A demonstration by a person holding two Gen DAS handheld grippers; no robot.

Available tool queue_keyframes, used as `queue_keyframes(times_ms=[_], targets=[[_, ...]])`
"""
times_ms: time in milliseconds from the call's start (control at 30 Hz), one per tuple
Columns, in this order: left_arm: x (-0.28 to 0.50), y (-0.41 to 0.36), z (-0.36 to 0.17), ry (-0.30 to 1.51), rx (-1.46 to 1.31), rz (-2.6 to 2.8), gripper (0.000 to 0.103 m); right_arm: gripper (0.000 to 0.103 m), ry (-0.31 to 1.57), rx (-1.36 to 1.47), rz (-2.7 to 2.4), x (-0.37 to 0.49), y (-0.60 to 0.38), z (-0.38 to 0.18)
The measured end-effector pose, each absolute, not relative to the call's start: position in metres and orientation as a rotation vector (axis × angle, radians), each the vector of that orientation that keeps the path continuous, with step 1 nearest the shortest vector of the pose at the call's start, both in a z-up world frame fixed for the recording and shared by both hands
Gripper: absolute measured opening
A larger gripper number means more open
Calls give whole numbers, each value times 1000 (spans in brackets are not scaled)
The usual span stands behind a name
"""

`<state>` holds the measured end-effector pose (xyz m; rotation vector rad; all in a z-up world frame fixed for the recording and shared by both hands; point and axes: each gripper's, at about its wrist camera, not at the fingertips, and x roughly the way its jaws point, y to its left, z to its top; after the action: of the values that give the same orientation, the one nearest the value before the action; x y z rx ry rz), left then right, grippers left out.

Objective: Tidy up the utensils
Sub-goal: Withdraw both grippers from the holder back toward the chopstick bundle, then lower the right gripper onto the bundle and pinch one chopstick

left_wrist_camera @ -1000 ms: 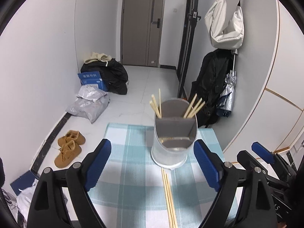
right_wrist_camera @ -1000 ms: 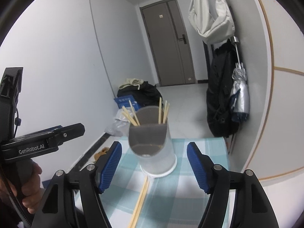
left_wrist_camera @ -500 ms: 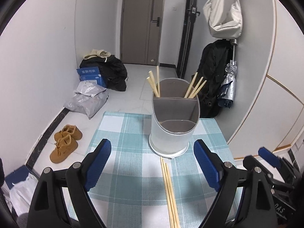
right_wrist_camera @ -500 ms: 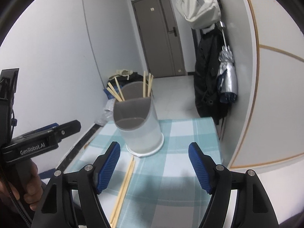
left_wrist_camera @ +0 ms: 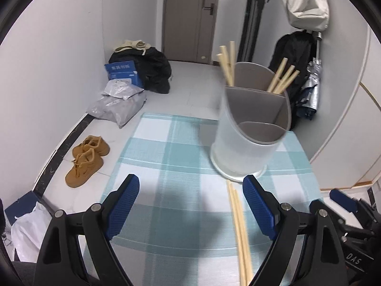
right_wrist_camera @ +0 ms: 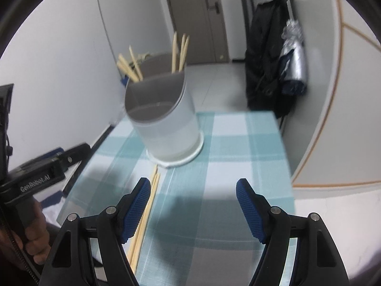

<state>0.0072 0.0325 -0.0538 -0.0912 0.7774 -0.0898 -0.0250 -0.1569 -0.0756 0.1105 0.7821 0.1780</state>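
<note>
A white utensil holder [left_wrist_camera: 247, 140] [right_wrist_camera: 166, 124] with grey divided compartments stands on the checked tablecloth [left_wrist_camera: 171, 178] [right_wrist_camera: 228, 147]. Several wooden chopsticks [left_wrist_camera: 283, 78] [right_wrist_camera: 179, 52] stick up from its back compartments. A few loose chopsticks [left_wrist_camera: 240, 233] [right_wrist_camera: 145, 217] lie on the cloth in front of it. My left gripper [left_wrist_camera: 191, 205] hovers open over the cloth, the loose chopsticks just inside its right finger. Empty too, my right gripper [right_wrist_camera: 193, 205] is open, with the loose chopsticks running under its left finger.
The small table ends just behind the holder, and a curved white wall [right_wrist_camera: 333, 119] is close on its right. On the floor lie brown shoes [left_wrist_camera: 87, 159], bags [left_wrist_camera: 119, 102] and a blue box [left_wrist_camera: 122, 74]. A hand [right_wrist_camera: 33, 240] holds the left gripper's handle.
Both grippers have sunk toward the table and tilted downward. The holder and loose chopsticks now look larger and closer. The jaws stand much as before.
</note>
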Motion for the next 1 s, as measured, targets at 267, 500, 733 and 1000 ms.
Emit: queue_keyframes(times_ms=[267,500,733,1000], targets=[[21,58,-59,858,-170,-78,85,71,942,30,240,10,-120,-101],[24,64,-57,882,-153,-50,85,58,1045,-53,252,31,-93,-131],[29,77,-60,920,-186,-41,85,48,1097,-77,243,31,-86,-148],[31,80,-59,931,-213,-68,85,42,1106,-114,264,25,-82,-148]])
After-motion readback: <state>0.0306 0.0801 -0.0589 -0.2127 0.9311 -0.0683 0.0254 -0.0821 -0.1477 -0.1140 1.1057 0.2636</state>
